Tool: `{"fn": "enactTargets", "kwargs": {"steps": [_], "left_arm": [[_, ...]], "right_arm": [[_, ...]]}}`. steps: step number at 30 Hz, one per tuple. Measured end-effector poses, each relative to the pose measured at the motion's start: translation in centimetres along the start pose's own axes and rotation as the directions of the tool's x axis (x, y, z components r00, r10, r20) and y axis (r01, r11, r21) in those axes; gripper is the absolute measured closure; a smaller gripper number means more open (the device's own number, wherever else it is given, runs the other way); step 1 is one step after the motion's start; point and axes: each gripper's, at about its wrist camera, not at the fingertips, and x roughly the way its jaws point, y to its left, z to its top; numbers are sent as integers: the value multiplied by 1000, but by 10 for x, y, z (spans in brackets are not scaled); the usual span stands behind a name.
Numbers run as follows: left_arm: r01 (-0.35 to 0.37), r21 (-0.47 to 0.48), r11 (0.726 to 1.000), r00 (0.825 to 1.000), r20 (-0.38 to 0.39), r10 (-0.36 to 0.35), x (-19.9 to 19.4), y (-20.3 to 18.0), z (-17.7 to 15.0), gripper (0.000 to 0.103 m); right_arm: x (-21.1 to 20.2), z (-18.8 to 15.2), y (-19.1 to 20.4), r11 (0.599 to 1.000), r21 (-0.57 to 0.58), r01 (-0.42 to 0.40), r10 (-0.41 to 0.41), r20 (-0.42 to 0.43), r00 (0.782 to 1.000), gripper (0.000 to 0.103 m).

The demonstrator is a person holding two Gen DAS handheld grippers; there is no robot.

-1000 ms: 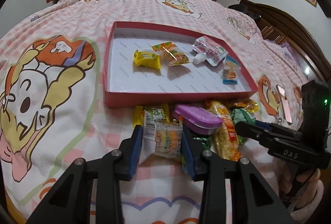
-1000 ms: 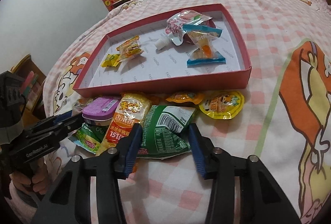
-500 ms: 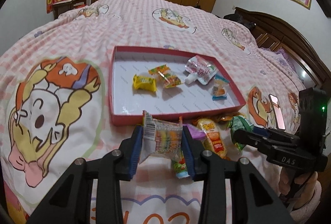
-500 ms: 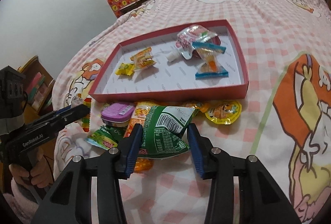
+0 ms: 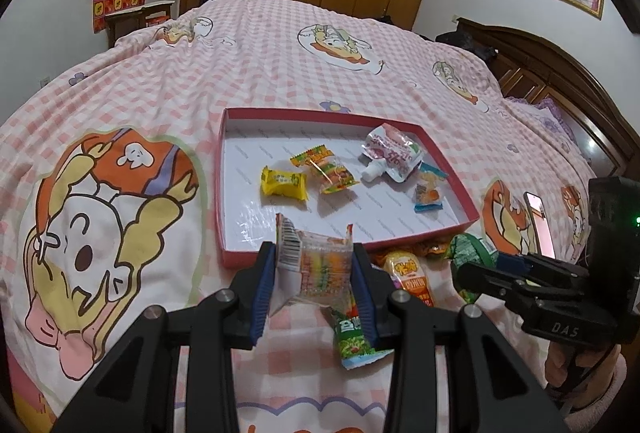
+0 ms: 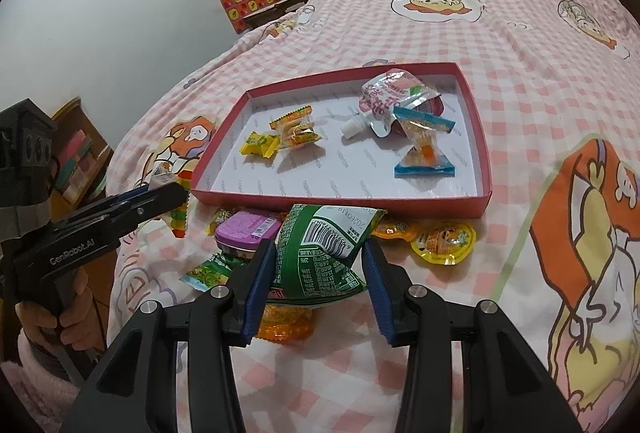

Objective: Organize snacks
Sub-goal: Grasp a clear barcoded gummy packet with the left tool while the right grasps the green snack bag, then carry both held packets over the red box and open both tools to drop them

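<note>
Left gripper (image 5: 314, 273): pinching a clear packet of striped sweets (image 5: 316, 265), bottom centre of its view, in front of the tray's near wall.
Right gripper (image 6: 320, 279): clamped on a green bag (image 6: 324, 257), bottom centre, above loose snacks.
Red tray (image 6: 344, 196): mid-frame on the checked bedspread (image 6: 520, 45), holding four packets.
Purple tin (image 6: 246, 229): just left of the green bag, perhaps partly under it.

Pink checked bed (image 5: 168, 89) bearing a red tray (image 5: 454, 175) and a loose snack pile (image 6: 442, 241) beside it
</note>
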Motion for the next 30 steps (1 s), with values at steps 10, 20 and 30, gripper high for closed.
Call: {"fn": "enactTargets", "kwargs": {"steps": [10,20,30], "left_arm": [[-2,3,1000,1000,5,2,-1,0,2,65],[1,5,1000,1000,6,-1,-2,-2,2,65],[0,5,1000,1000,6,0,-2,-2,2,65]], "right_arm": [[-4,4,4,1000,-18,5,-5,8,1000,58],[-7,7,11,999,-36,-1,2,12,1000,58],[-10,9,14,999,-41,-15,16,15,1000,58]]}}
